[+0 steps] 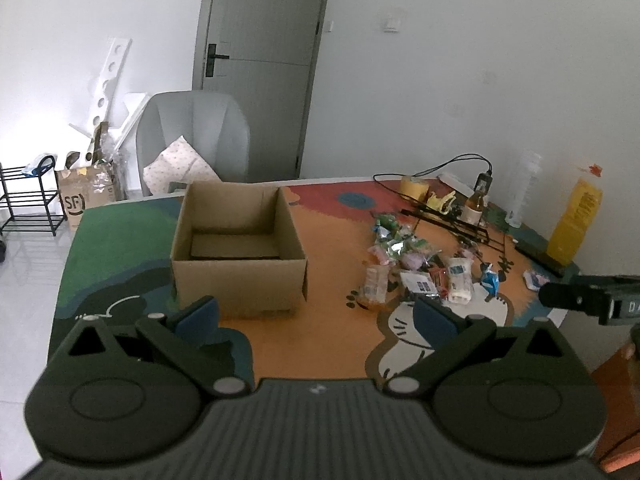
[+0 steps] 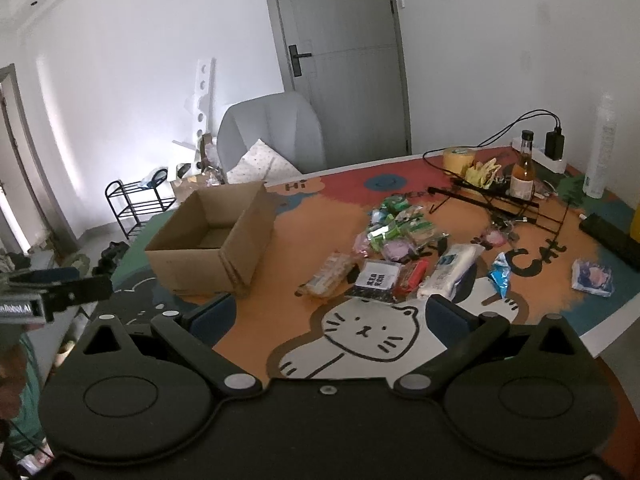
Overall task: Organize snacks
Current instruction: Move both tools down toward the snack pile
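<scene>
— What did we see beyond the table's far edge?

— We saw a grey door [image 2: 344,40] shut in the white wall, a grey chair [image 1: 196,136] before it with a spotted cushion [image 1: 176,164] on its seat, and a black rack [image 2: 134,200] on the floor to the left.

— And at the table's far right?

— We noted a yellow tape roll [image 2: 458,158], an amber bottle [image 2: 524,168] upright near a black charger [image 2: 554,142] with its cable, and a tall clear bottle [image 1: 524,188] by the wall.
</scene>
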